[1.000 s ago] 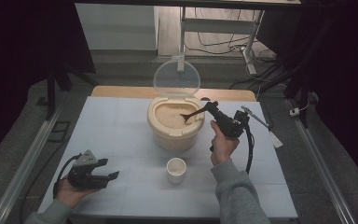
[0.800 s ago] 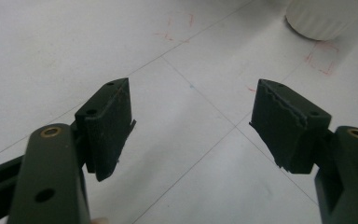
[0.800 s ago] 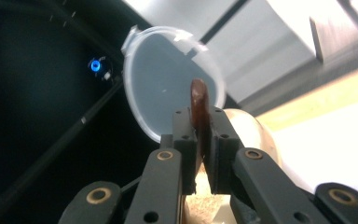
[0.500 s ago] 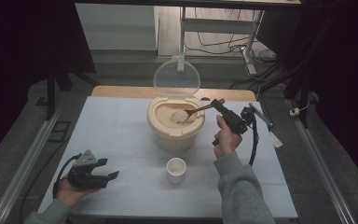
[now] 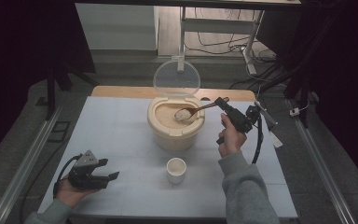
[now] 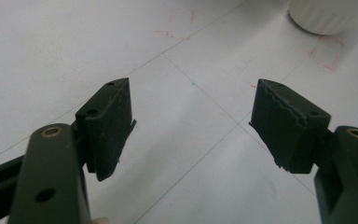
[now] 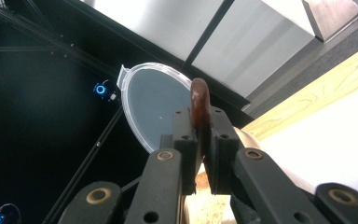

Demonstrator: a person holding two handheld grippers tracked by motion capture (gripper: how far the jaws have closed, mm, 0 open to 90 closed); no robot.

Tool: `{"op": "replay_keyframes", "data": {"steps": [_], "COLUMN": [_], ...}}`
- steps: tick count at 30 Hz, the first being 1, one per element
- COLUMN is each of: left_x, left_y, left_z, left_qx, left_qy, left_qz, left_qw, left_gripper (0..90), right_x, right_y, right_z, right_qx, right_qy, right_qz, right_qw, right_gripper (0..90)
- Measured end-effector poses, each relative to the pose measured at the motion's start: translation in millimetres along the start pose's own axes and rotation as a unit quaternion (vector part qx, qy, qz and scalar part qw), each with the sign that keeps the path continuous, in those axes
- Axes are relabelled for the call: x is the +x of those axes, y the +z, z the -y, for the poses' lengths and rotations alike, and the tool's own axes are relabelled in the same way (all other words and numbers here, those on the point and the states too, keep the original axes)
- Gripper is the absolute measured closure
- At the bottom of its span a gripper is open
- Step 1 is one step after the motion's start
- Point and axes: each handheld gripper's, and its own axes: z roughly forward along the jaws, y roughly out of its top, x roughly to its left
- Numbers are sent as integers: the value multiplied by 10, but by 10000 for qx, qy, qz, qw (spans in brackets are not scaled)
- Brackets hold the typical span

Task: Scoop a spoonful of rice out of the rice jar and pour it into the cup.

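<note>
While the right gripper (image 5: 224,103) is clamped tight on the handle of a wooden spoon (image 5: 193,111), the spoon's bowl sits heaped with rice above the open bin (image 5: 175,125), which stands toward the far edge of the table (image 5: 121,130), about midway along it. The bin's clear lid (image 5: 176,77) stands upright behind it. The right hand (image 5: 230,137) holds the gripper tilted, just off the bin's right side.

The left gripper (image 5: 103,171) lies low near the table's near left corner, well apart from the bin, its jaws standing wide with nothing between them. A small white cup (image 5: 175,169) stands on the table in front of the bin, between the two hands.

The right gripper view shows the grip close up: the spoon (image 7: 199,108) handle is pinched edge-on between the two pads, with the lid (image 7: 156,109) behind it and rice at the bottom between the jaws. The high view gives what that one lacks, the loaded bowl of the spoon.

The left gripper view shows the open pads (image 6: 109,123) over bare table (image 6: 51,56), and the ribbed foot of the cup (image 6: 324,16) at its upper right.
</note>
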Motion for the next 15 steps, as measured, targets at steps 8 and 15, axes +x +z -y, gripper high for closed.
{"op": "replay_keyframes", "data": {"steps": [8,15], "left_x": [5,13], "left_y": [5,3], "left_z": [1,5], "left_qx": [10,1], "left_qy": [2,-8], "left_qz": [4,8], "left_qw": [10000,10000], "left_gripper": [290,290], "right_x": [29,51], "right_y": [-1,-21], "right_z": [-16,-14], "right_qx": [117,263], "right_qy": [65,112], "right_qz": [-40,-135], "right_qw": [9999,9995], "right_gripper": [838,838]}}
